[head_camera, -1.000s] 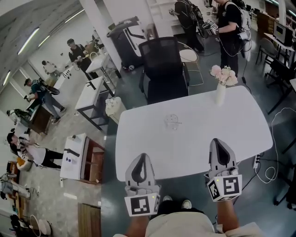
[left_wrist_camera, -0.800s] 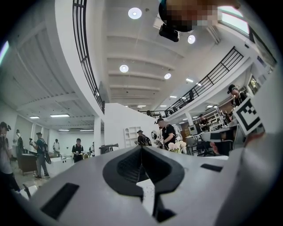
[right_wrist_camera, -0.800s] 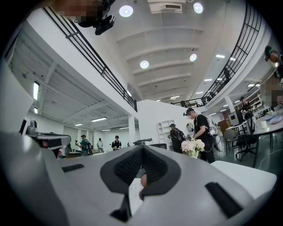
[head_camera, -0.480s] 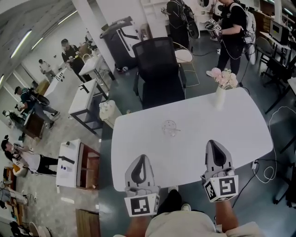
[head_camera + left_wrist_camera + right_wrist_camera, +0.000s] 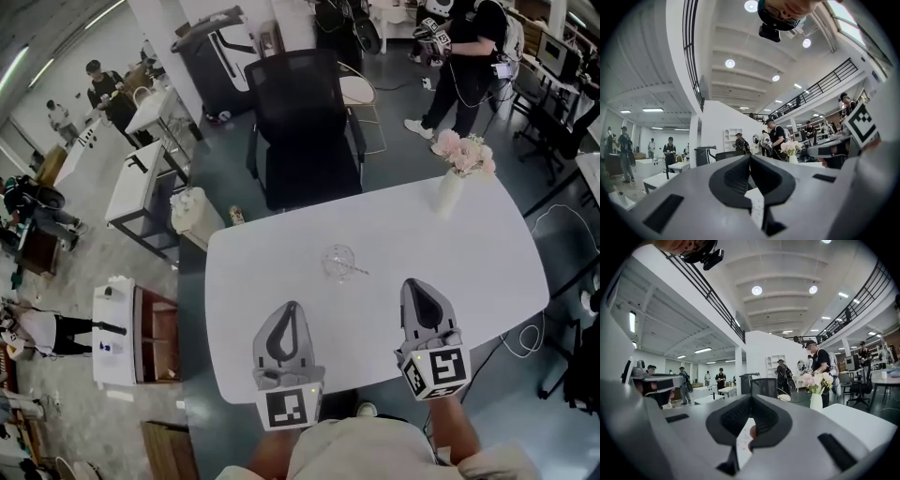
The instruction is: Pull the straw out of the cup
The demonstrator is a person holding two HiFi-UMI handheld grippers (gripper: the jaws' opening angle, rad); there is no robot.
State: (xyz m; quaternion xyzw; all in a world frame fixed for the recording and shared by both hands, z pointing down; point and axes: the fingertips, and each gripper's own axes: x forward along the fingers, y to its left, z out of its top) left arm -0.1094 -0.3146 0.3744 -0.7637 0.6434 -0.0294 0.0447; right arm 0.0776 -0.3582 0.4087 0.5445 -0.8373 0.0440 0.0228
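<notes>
Standing on the white table [image 5: 487,253], the clear cup [image 5: 338,260] has the straw [image 5: 354,269] in it, one end poking out to the right. Left gripper [image 5: 290,306]: short of the cup, to its left, jaws closed, empty. Right gripper [image 5: 413,282]: short of the cup, to its right, jaws closed, empty. Flower vase [image 5: 450,192] beyond the cup, right. Black chair [image 5: 305,122] beyond the cup.

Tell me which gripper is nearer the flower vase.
Right. The right gripper is toward the person from the vase, slightly left of it in the head view; the left gripper is much farther left, beyond the cup.
</notes>
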